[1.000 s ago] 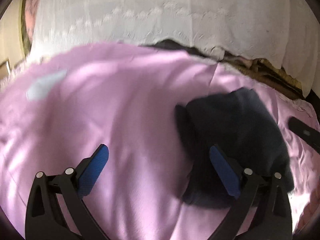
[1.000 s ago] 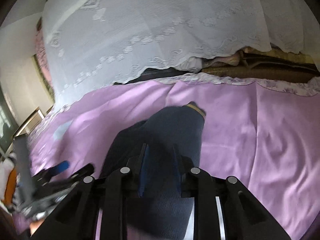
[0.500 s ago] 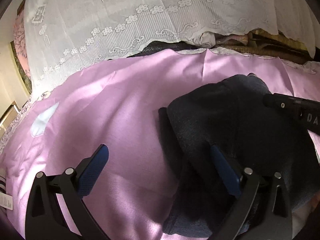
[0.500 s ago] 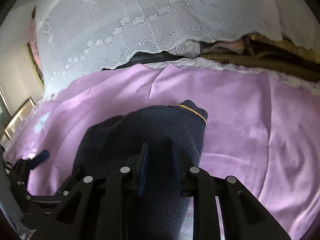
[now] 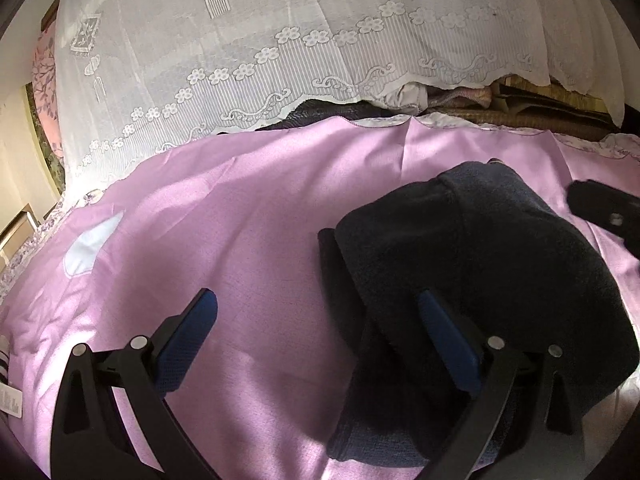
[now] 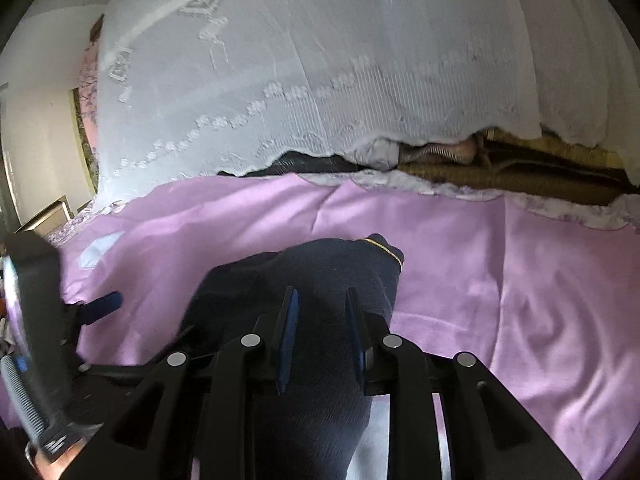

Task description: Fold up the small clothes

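Observation:
A dark navy knit garment (image 5: 472,264) lies bunched on a pink sheet (image 5: 224,216), at the right of the left wrist view. My left gripper (image 5: 320,320) is open and empty; its right finger rests against the garment's left side. In the right wrist view the garment (image 6: 320,280), with a thin gold trim at its far corner, runs between the fingers of my right gripper (image 6: 320,320). The jaws stand narrow and pinch the fabric. The garment's near end is hidden under the gripper.
A white lace curtain (image 5: 304,48) hangs over the far edge of the bed, with brown and striped bedding (image 6: 520,168) under its hem. A pale patch (image 5: 90,248) marks the sheet at left. The other gripper's body (image 6: 36,332) shows at the left edge.
Both cameras have tilted up, showing more curtain. The garment has shifted a little while the right gripper stays shut on it. The left gripper stays open beside it.

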Demonstrator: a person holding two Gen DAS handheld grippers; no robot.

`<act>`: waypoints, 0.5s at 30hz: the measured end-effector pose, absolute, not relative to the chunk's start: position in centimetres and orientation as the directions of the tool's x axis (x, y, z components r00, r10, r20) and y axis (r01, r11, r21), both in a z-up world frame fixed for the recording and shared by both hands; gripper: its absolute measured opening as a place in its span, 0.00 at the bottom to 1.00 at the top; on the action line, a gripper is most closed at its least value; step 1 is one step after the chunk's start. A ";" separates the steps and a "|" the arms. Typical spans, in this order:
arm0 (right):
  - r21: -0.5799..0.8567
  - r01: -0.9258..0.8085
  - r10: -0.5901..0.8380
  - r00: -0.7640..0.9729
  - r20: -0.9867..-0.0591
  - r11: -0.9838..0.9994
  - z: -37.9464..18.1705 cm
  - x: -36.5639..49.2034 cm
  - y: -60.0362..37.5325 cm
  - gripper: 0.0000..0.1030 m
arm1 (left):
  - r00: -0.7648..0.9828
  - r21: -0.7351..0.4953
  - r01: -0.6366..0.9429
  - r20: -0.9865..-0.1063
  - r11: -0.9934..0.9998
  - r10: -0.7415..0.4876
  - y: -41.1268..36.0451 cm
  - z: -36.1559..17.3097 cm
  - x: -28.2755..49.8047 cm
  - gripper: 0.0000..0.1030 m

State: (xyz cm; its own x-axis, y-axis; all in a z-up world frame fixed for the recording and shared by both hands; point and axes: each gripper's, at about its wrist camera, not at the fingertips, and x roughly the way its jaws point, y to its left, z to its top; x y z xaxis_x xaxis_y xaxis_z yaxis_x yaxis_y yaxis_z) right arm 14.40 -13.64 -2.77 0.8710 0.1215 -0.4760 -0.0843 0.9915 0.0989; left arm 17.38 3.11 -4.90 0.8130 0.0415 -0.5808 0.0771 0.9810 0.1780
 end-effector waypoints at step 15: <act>0.156 -0.046 0.129 0.807 -0.577 0.987 -6.2 13.9 -15.1 0.39 | 0.796 0.173 0.090 -0.604 0.981 0.034 3.0 -5.1 17.6 0.96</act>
State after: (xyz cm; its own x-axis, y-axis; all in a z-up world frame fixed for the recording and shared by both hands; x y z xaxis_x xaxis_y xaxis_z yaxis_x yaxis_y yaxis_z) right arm 13.88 -15.15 -6.20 0.8066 0.1291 -0.5768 -0.0461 0.9866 0.1565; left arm 17.59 2.96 -5.11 0.7961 0.0337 -0.6042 0.0901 0.9807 0.1734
